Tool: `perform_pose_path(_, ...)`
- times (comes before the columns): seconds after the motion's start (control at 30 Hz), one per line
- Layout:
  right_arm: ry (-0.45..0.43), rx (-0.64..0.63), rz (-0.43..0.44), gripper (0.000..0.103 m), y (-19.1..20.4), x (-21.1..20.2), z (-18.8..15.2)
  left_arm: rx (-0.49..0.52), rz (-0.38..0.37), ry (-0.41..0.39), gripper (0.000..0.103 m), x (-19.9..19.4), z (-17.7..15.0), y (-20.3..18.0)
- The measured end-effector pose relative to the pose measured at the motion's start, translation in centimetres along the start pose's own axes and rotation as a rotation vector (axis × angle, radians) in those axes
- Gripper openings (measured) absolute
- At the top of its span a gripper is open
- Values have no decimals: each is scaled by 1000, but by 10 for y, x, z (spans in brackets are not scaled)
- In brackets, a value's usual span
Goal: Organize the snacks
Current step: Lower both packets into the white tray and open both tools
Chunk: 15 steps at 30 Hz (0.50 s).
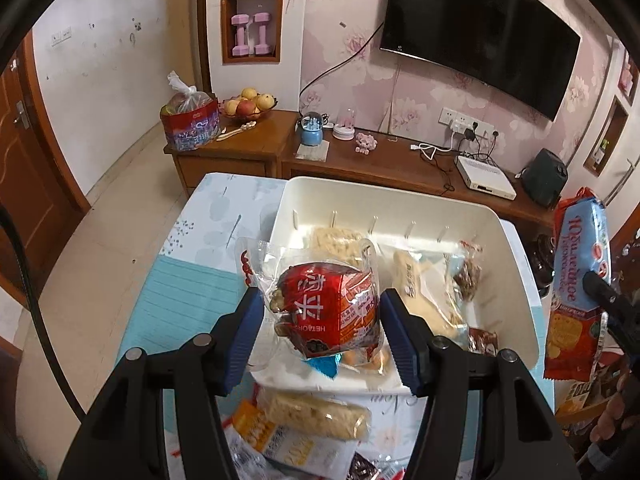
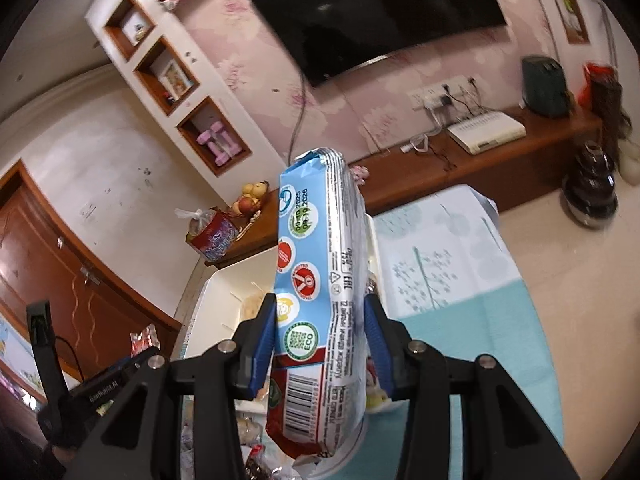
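My left gripper (image 1: 322,316) is shut on a red snack packet in clear wrap (image 1: 328,310) and holds it over the near left corner of the white bin (image 1: 516,272). The bin holds several snacks, among them a pale rice cracker pack (image 1: 336,242) and a cream packet (image 1: 424,292). My right gripper (image 2: 320,344) is shut on a long blue and red biscuit pack (image 2: 316,300), held upright above the table. That pack also shows in the left wrist view (image 1: 580,284) beside the bin's right wall. The bin's rim (image 2: 216,280) shows behind it.
More snacks lie on the table in front of the bin, such as a rice cracker roll (image 1: 316,414) and an orange packet (image 1: 256,428). The table has a blue patterned cloth (image 2: 460,272). A wooden TV cabinet (image 1: 360,160) with a fruit bowl (image 1: 248,106) stands behind.
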State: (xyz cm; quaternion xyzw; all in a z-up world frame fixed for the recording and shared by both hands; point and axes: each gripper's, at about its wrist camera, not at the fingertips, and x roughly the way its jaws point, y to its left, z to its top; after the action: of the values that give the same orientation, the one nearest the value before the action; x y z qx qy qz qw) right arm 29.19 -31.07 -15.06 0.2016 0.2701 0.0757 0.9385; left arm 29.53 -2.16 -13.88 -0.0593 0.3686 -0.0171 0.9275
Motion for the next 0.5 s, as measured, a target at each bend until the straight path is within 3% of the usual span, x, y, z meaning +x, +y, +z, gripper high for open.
perform_pose_path(0.3, 28, 31, -61, 43, 1, 35, -1, -10, -39, -8, 60, 16, 9, 11)
perform_pose_path(0.4, 27, 39, -80, 45, 2, 39, -1, -19, -50, -1, 65, 21, 12, 13)
perform_pose_path(0.43, 21, 33, -83, 47, 3, 39, 0, -23, -50, 3, 72, 21, 12, 13)
perform_pose_path(0.5, 21, 17, -100, 61, 6, 39, 2, -25, -45, 1, 76, 20, 12, 13)
